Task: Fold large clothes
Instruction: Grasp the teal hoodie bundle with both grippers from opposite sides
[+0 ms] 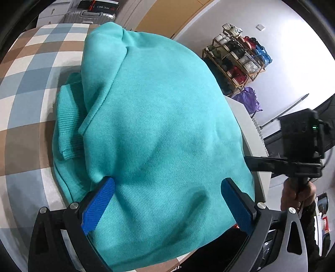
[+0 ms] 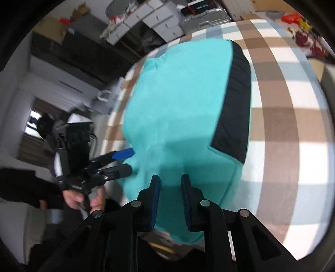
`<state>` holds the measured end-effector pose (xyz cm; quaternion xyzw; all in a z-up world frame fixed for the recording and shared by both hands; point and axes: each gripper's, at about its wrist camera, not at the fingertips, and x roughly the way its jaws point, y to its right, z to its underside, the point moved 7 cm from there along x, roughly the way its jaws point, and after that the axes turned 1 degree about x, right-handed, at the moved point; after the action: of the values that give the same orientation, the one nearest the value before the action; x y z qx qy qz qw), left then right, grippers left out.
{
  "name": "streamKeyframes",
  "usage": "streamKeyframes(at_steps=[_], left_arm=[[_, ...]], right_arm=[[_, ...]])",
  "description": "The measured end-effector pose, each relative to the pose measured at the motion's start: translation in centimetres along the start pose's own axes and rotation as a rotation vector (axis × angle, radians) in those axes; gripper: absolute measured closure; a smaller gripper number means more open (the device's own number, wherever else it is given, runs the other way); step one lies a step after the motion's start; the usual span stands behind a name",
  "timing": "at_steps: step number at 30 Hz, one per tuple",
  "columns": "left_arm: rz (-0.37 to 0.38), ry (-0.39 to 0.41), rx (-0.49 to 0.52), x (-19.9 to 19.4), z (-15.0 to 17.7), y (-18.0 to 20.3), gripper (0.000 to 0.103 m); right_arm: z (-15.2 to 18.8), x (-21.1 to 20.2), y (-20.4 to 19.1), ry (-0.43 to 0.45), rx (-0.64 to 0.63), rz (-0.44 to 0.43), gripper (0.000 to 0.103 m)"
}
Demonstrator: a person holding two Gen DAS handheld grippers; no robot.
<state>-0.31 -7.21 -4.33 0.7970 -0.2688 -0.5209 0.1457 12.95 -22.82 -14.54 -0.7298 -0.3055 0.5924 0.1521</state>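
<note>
A teal sweatshirt [image 1: 163, 117] lies folded in a compact bundle on a table covered with a checked cloth [image 1: 27, 83]. A ribbed cuff [image 1: 69, 125] pokes out on its left side. My left gripper [image 1: 168, 184] is open wide, its blue pads resting on the bundle's near part. The right wrist view shows the same sweatshirt [image 2: 178, 104] with a black band [image 2: 234, 104] along one side and the left gripper [image 2: 130, 160] at its left edge. My right gripper [image 2: 170, 177] hovers at the near edge, jaws a narrow gap apart. Teal cloth shows in that gap, but a pinch is not visible.
The sweatshirt's near edge hangs over the table edge. A person's hand [image 1: 297, 194] holds the right gripper [image 1: 251, 163] off the table's right side. A shoe rack [image 1: 236, 58] and a purple bag [image 1: 248, 98] stand by the wall. A silver suitcase [image 1: 90, 15] sits beyond the table.
</note>
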Motion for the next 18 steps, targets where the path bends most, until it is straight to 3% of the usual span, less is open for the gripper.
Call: streamKeyframes(at_steps=[2, 6, 11, 13, 15, 18], left_arm=[[-0.008, -0.001, -0.004, 0.1, 0.0, -0.1, 0.005], [-0.013, 0.003, -0.012, 0.2, 0.0, -0.3, 0.005], [0.002, 0.001, -0.013, 0.1, 0.0, -0.3, 0.005], [0.004, 0.002, -0.013, 0.1, 0.0, -0.3, 0.005], [0.001, 0.003, -0.010, 0.1, 0.0, -0.3, 0.005], [-0.006, 0.002, -0.009, 0.0, 0.1, -0.5, 0.005]], right_arm=[[0.1, 0.7, 1.5, 0.016, 0.058, -0.025, 0.103], [0.0, 2.6, 2.7, 0.039, 0.092, -0.067, 0.103], [0.3, 1.0, 0.4, 0.092, -0.019, 0.044, 0.103], [1.0, -0.5, -1.5, 0.122, -0.099, 0.057, 0.097], [2.2, -0.9, -3.0, 0.115, -0.148, 0.025, 0.097], [3.9, 0.9, -1.8, 0.053, -0.099, 0.065, 0.099]])
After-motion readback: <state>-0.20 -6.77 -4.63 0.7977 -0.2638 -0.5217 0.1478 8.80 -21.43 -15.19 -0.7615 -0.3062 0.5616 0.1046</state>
